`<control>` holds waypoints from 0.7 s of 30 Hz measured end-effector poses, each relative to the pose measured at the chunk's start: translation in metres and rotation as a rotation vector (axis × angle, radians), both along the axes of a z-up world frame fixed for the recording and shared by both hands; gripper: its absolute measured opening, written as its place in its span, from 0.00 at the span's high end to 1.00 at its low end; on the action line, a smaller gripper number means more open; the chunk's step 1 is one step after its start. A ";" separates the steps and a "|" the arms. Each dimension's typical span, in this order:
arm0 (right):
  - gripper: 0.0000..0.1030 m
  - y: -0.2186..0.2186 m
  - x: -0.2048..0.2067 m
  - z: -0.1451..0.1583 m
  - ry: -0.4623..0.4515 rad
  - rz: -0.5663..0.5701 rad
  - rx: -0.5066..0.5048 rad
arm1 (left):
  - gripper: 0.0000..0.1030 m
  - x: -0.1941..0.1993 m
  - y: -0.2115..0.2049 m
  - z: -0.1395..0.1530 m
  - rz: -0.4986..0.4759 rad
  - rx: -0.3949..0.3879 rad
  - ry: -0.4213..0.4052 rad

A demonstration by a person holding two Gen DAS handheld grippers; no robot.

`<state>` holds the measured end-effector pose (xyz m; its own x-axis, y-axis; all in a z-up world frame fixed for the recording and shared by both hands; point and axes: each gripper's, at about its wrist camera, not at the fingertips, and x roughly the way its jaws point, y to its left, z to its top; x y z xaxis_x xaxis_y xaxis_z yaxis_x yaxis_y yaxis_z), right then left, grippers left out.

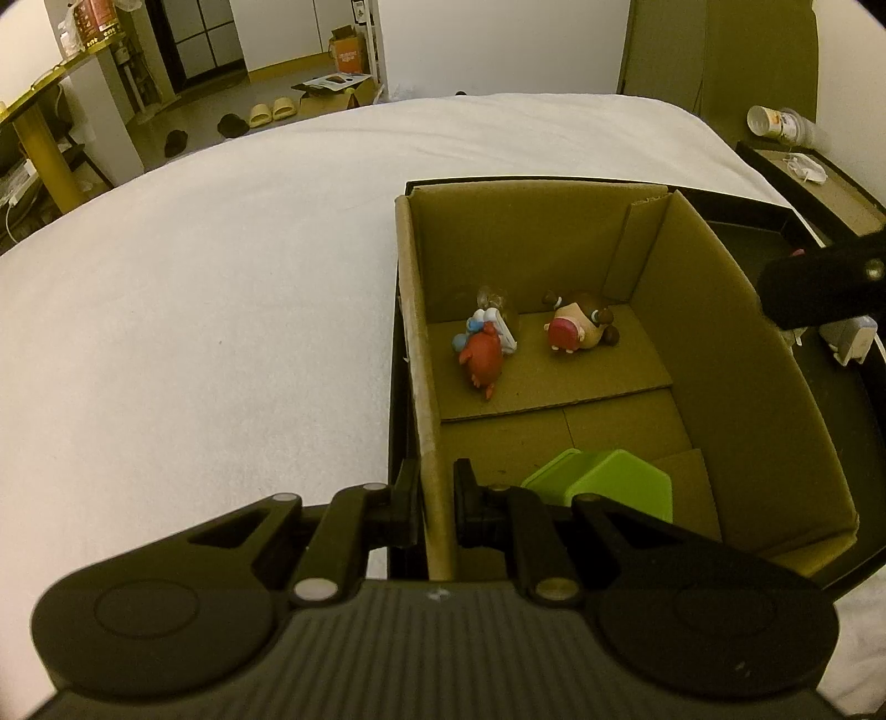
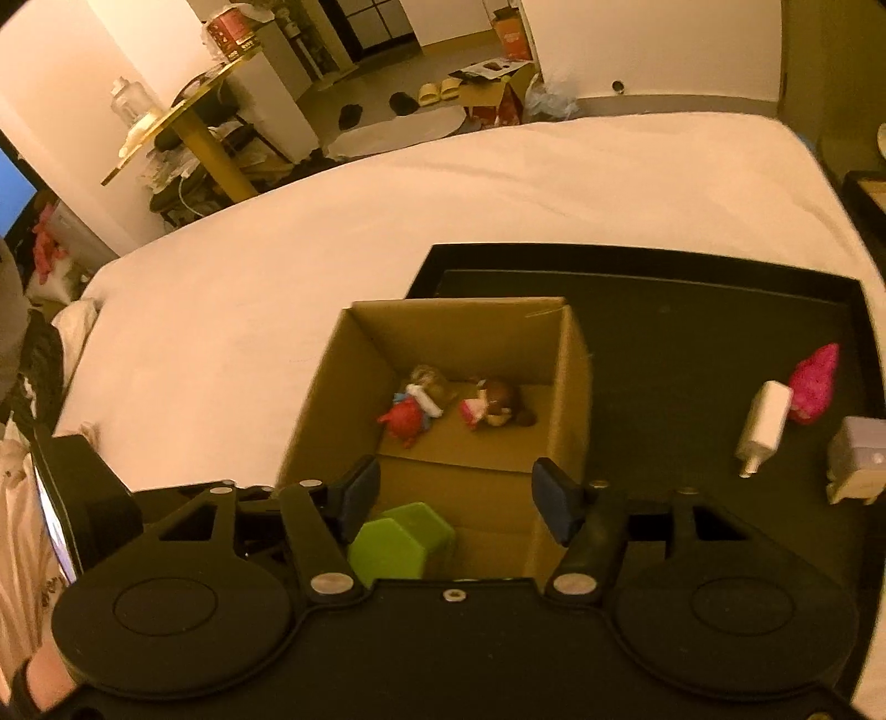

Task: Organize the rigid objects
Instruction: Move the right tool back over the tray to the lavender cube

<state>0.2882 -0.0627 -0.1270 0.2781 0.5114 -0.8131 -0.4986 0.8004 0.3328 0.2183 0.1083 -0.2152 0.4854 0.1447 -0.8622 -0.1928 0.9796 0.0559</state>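
Note:
An open cardboard box (image 1: pixel 714 354) (image 2: pixel 326 376) stands on a black tray (image 2: pixel 692 343) on the bed. Inside lie a red figure (image 1: pixel 480 359) (image 2: pixel 405 418), a brown-and-pink figure (image 1: pixel 576 328) (image 2: pixel 490 407) and a green hexagonal container (image 1: pixel 603 483) (image 2: pixel 401 540). My left gripper (image 1: pixel 436 495) is shut on the box's left wall at its near end. My right gripper (image 2: pixel 457 495) is open and empty above the near end of the box, over the green container. On the tray to the right lie a white bottle (image 2: pixel 764 429), a pink object (image 2: pixel 814 382) and a white block (image 2: pixel 858 465).
The tray lies on a white bed (image 1: pixel 194 310) (image 2: pixel 277 266). A bedside stand with a cup (image 1: pixel 775 124) is at the far right. The floor beyond the bed holds slippers (image 1: pixel 271 111), boxes (image 1: pixel 349 47) and a gold-topped table (image 2: pixel 183 119).

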 end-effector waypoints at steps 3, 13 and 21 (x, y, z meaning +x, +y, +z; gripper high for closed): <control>0.41 -0.007 0.000 0.004 -0.020 -0.002 -0.014 | 0.89 0.000 0.000 -0.001 -0.001 0.002 0.000; 0.38 -0.037 0.003 0.013 -0.070 -0.021 -0.064 | 0.89 0.000 -0.002 -0.001 -0.001 0.004 0.000; 0.38 -0.064 0.012 0.006 -0.074 -0.075 -0.097 | 0.89 0.000 -0.004 -0.001 -0.004 0.011 0.002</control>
